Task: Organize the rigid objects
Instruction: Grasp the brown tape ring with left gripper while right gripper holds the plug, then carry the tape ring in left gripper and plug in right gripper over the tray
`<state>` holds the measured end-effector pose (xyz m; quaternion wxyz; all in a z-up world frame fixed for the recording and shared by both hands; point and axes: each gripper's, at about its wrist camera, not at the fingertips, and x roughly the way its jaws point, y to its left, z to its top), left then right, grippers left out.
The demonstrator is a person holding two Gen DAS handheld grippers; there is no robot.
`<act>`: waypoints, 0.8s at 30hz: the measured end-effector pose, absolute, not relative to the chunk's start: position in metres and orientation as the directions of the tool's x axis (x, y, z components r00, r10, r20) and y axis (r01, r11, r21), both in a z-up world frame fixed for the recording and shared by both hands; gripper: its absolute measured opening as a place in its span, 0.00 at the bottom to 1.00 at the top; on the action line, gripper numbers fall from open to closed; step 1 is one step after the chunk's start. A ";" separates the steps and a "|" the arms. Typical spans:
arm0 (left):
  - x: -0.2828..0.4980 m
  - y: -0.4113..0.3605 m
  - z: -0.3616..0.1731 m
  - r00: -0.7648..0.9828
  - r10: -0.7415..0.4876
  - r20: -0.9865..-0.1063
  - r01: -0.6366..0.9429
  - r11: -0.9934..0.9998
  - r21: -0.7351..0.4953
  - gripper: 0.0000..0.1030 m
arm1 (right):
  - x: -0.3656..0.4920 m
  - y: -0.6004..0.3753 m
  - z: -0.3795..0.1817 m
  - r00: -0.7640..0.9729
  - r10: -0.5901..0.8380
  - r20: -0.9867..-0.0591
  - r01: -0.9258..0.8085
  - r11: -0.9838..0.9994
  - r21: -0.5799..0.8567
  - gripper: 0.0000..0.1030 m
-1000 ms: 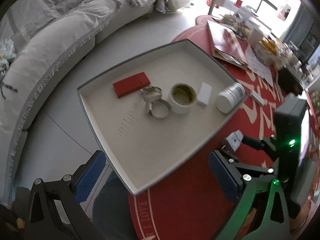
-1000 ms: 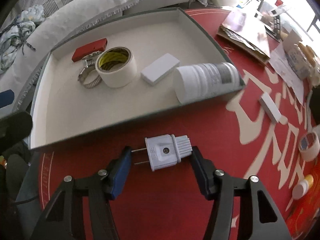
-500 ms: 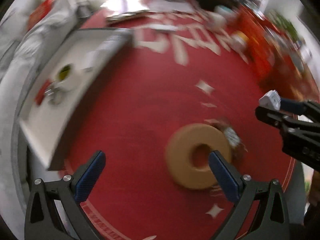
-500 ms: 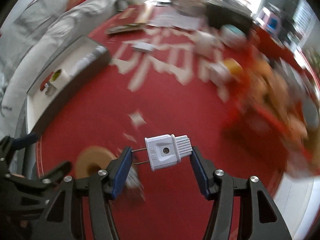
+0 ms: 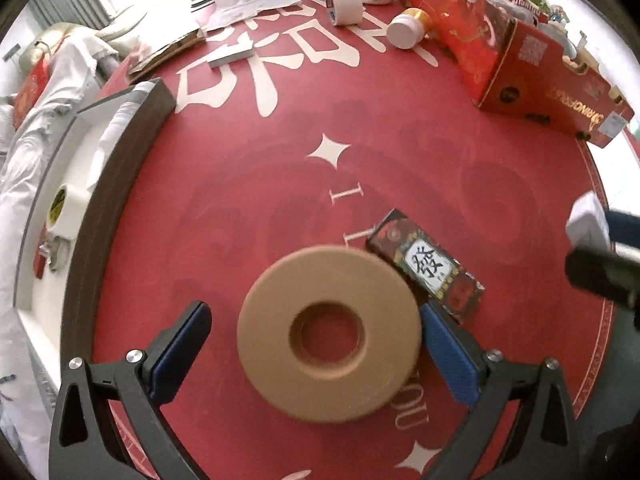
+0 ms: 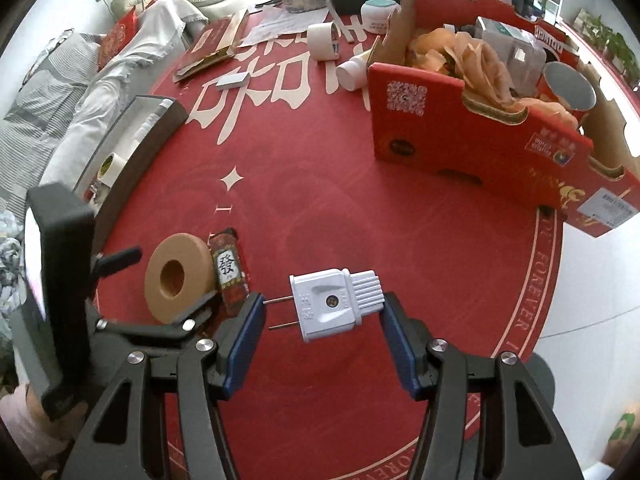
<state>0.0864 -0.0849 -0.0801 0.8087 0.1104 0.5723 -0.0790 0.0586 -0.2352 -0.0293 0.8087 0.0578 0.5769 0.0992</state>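
A tan tape roll (image 5: 329,332) lies flat on the red tablecloth, between the open jaws of my left gripper (image 5: 316,350). The right finger's pad (image 5: 448,354) is close to the roll's edge. A dark patterned box (image 5: 426,266) lies against the roll's right side. The roll (image 6: 178,276) and box (image 6: 229,268) also show in the right wrist view. My right gripper (image 6: 322,328) is shut on a white plug (image 6: 334,302), held lengthwise with its prongs against the left pad. The white tray (image 5: 116,184) with a white tape roll (image 5: 66,210) stands at the left.
A red cardboard box (image 6: 480,132) full of items stands at the right. Jars (image 5: 408,26), a white tape roll (image 5: 346,4), papers and a small white block (image 5: 232,56) lie at the far side. The table's edge (image 6: 560,280) runs along the right. A sofa lies beyond the tray.
Both grippers swung away from the tray towards the table's middle. My left gripper has come down around the tan tape roll. The right gripper still holds the plug.
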 end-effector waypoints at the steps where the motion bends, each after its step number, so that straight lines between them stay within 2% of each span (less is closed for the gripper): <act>1: 0.087 -0.084 -0.081 0.328 -0.015 -0.945 0.249 0.966 0.072 1.00 | 0.058 -0.234 -0.030 0.314 0.232 -0.921 -0.094 0.973 0.213 0.58; 3: 0.089 -0.076 -0.085 0.298 -0.066 -0.952 0.210 0.978 -0.002 1.00 | 0.055 -0.231 -0.029 0.312 0.243 -0.918 -0.098 0.970 0.223 0.58; 10: 0.088 -0.076 -0.086 0.277 -0.053 -0.959 0.184 0.983 -0.002 0.99 | 0.049 -0.223 -0.031 0.302 0.263 -0.916 -0.106 0.964 0.242 0.58; 11: 0.085 -0.075 -0.085 0.274 -0.054 -0.960 0.174 0.985 -0.005 0.95 | 0.047 -0.223 -0.030 0.304 0.264 -0.915 -0.105 0.964 0.243 0.58; 12: 0.084 -0.075 -0.084 0.281 -0.055 -0.958 0.176 0.984 -0.005 0.87 | 0.046 -0.223 -0.028 0.309 0.263 -0.914 -0.105 0.965 0.242 0.58; 13: 0.080 -0.077 -0.082 0.290 -0.053 -0.956 0.185 0.983 0.002 0.86 | 0.044 -0.222 -0.026 0.314 0.262 -0.913 -0.105 0.965 0.240 0.58; 15: 0.070 -0.080 -0.080 0.295 -0.014 -0.955 0.181 0.983 0.041 0.86 | 0.041 -0.222 -0.024 0.322 0.260 -0.911 -0.109 0.965 0.237 0.58; 20: 0.048 -0.067 -0.078 0.270 -0.001 -0.963 0.109 0.994 0.029 0.86 | 0.035 -0.217 -0.023 0.326 0.252 -0.911 -0.113 0.967 0.227 0.58; 24: 0.033 -0.058 -0.066 0.313 0.009 -0.950 0.094 0.995 0.041 0.86 | 0.030 -0.212 -0.025 0.320 0.255 -0.912 -0.121 0.966 0.228 0.58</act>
